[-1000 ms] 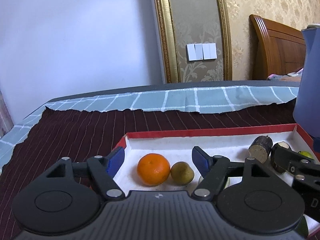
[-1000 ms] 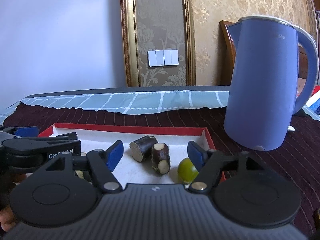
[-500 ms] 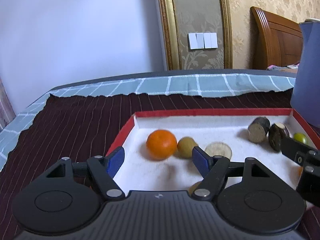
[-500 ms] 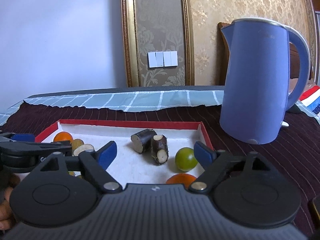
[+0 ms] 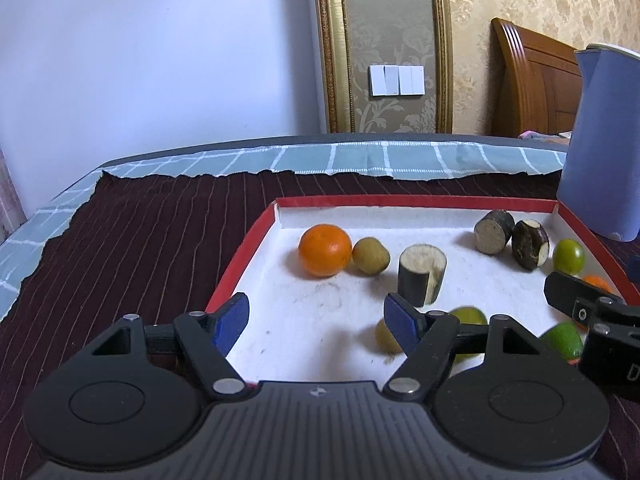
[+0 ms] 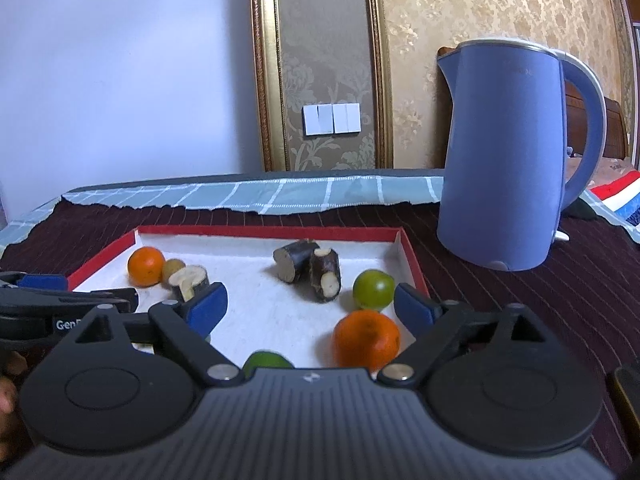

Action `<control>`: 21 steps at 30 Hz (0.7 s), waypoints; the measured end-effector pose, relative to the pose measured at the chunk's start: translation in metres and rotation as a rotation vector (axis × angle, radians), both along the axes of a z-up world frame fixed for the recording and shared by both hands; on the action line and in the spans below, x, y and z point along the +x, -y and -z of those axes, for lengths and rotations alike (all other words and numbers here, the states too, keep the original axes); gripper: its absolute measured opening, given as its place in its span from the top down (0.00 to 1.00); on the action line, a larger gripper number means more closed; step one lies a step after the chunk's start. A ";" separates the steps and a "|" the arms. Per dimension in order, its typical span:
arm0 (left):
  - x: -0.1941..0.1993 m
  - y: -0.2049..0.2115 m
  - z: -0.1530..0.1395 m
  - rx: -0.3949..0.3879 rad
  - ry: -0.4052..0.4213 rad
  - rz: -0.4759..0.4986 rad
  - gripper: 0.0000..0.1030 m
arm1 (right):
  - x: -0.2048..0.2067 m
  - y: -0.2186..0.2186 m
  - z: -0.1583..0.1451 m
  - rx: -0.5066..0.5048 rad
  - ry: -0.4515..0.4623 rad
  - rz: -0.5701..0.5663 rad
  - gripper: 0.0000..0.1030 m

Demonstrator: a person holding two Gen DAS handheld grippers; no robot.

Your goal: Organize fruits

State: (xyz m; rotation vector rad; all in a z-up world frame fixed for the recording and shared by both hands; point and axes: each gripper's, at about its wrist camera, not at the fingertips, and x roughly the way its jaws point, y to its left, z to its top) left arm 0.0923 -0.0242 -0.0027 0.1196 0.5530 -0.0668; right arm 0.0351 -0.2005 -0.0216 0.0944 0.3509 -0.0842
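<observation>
Orange tangerine (image 5: 325,250) touching yellowish fruit (image 5: 371,255)

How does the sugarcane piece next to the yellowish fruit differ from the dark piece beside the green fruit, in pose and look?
The sugarcane piece by the yellowish fruit stands upright, its cut end facing up; the dark sugarcane piece beside the green fruit lies on its side. The first shows a pale, partly peeled side; the second keeps its dark skin. The first stands alone; the second touches another dark piece. Both are short cylinders in the red-rimmed tray.
</observation>
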 end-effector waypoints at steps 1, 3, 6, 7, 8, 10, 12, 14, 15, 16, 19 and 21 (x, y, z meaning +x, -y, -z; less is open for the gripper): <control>-0.002 -0.001 0.000 -0.003 0.000 0.000 0.28 | -0.003 -0.001 0.001 -0.002 -0.001 -0.004 0.11; -0.007 -0.005 0.001 -0.012 -0.002 0.000 0.28 | -0.007 -0.003 0.001 -0.009 0.001 -0.013 0.07; -0.015 -0.010 0.002 -0.024 -0.003 -0.006 0.28 | -0.016 -0.009 0.000 -0.026 0.008 -0.026 0.03; -0.017 -0.011 0.002 -0.026 -0.003 -0.008 0.28 | -0.018 -0.011 0.001 -0.030 0.007 -0.034 0.01; -0.020 -0.012 0.003 -0.027 -0.004 -0.010 0.28 | -0.021 -0.012 0.001 -0.032 0.005 -0.043 0.00; -0.025 -0.015 0.005 -0.026 -0.001 -0.011 0.28 | -0.025 -0.015 0.001 -0.039 0.000 -0.056 0.00; -0.033 -0.016 0.007 -0.002 0.025 -0.014 0.25 | -0.029 -0.018 0.001 -0.049 -0.013 -0.067 0.00; -0.041 -0.018 0.006 0.005 0.051 -0.032 0.20 | -0.033 -0.020 0.001 -0.058 -0.032 -0.086 0.00; -0.045 -0.020 0.004 -0.002 0.055 -0.028 0.20 | -0.035 -0.022 0.002 -0.064 -0.043 -0.098 0.00; -0.048 -0.022 0.003 -0.017 0.054 -0.018 0.19 | -0.037 -0.023 0.003 -0.067 -0.052 -0.105 0.00; -0.055 -0.025 0.003 -0.044 0.036 -0.005 0.18 | -0.042 -0.025 0.007 -0.076 -0.075 -0.122 0.00; -0.060 -0.026 0.005 -0.041 0.040 -0.009 0.18 | -0.044 -0.025 0.007 -0.075 -0.086 -0.128 0.00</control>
